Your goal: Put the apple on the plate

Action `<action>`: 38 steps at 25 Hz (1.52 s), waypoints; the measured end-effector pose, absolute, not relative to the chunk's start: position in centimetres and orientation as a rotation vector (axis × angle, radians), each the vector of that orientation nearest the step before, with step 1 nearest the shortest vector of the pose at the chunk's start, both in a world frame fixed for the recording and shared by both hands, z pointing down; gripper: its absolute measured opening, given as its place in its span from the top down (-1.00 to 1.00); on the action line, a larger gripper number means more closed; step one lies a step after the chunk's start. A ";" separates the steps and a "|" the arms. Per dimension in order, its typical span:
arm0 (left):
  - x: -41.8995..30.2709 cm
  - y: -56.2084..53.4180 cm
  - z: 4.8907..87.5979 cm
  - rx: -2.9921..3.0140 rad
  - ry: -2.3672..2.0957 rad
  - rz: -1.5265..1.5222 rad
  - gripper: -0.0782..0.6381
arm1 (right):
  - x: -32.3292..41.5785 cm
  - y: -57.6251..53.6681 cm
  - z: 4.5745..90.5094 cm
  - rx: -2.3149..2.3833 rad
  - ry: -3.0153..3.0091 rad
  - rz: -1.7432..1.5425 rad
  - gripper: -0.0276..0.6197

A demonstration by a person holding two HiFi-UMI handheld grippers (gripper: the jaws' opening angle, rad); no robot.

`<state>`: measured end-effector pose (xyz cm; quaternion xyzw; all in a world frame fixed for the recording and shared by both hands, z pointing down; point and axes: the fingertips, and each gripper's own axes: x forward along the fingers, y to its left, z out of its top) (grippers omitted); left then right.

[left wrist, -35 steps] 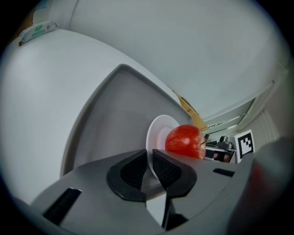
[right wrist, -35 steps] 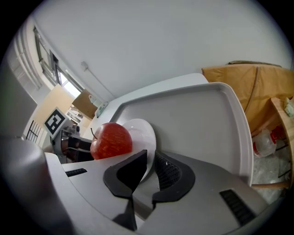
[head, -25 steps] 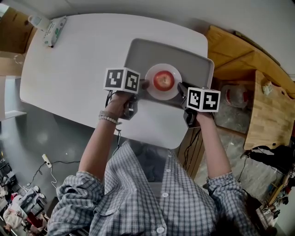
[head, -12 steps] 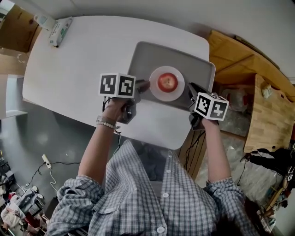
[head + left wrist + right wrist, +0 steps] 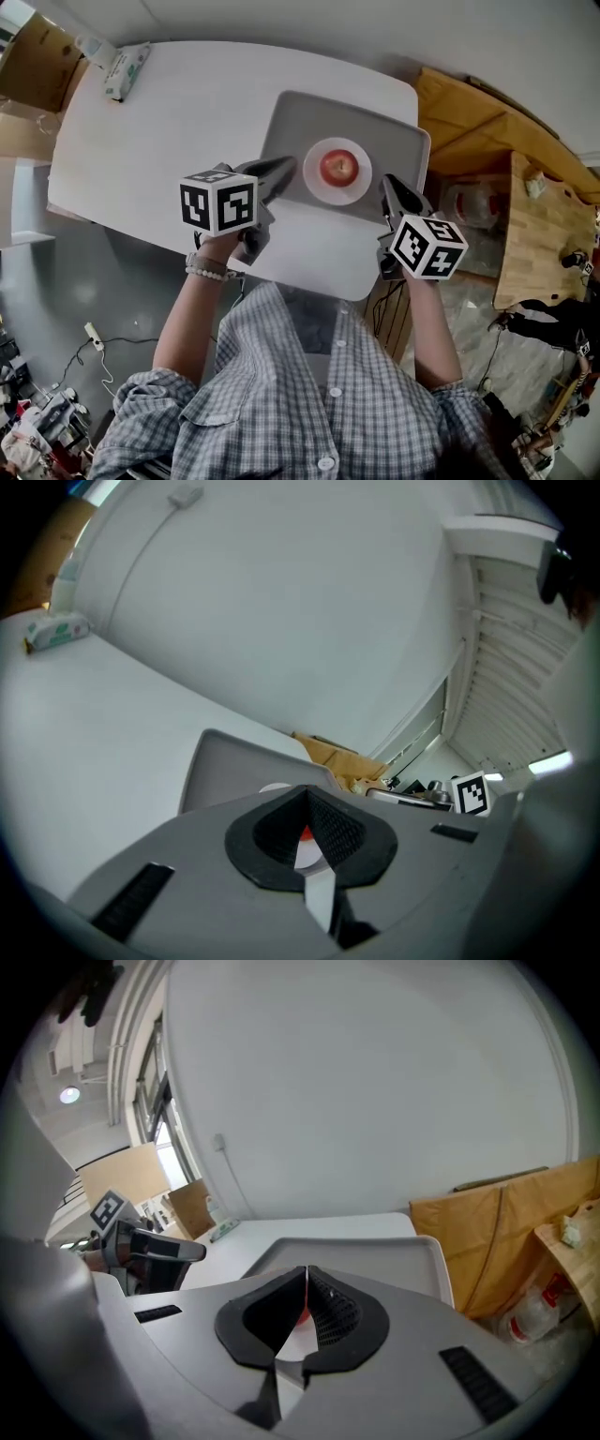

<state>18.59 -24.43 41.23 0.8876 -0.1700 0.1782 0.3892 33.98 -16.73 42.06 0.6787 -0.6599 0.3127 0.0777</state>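
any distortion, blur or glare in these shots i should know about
Head view: strong fisheye, so the table edges bow, but the apple is sharp under even light. Left gripper view: dark corners, the left gripper fills the bottom, and a light glares at the right. Right gripper view: the same dark corners, and the right gripper fills the bottom.

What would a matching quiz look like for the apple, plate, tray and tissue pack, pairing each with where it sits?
Things:
1. apple
2. plate
3. tray
4. tissue pack

Places:
A. on the grey tray
B. at the far left corner of the table
C. on the white plate
D. on the white table, toward its right side

Pairs: 1-C, 2-A, 3-D, 4-B
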 end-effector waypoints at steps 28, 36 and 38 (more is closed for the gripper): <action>12.0 -20.5 31.1 2.595 -0.562 0.315 0.76 | 26.9 -14.5 30.1 2.010 -2.128 0.335 0.83; 11.3 -20.4 31.2 2.601 -0.576 0.336 0.76 | 26.0 -14.8 29.6 1.979 -2.151 0.318 0.83; 11.1 -20.4 31.2 2.598 -0.581 0.332 0.76 | 25.8 -14.7 29.7 1.976 -2.149 0.320 0.83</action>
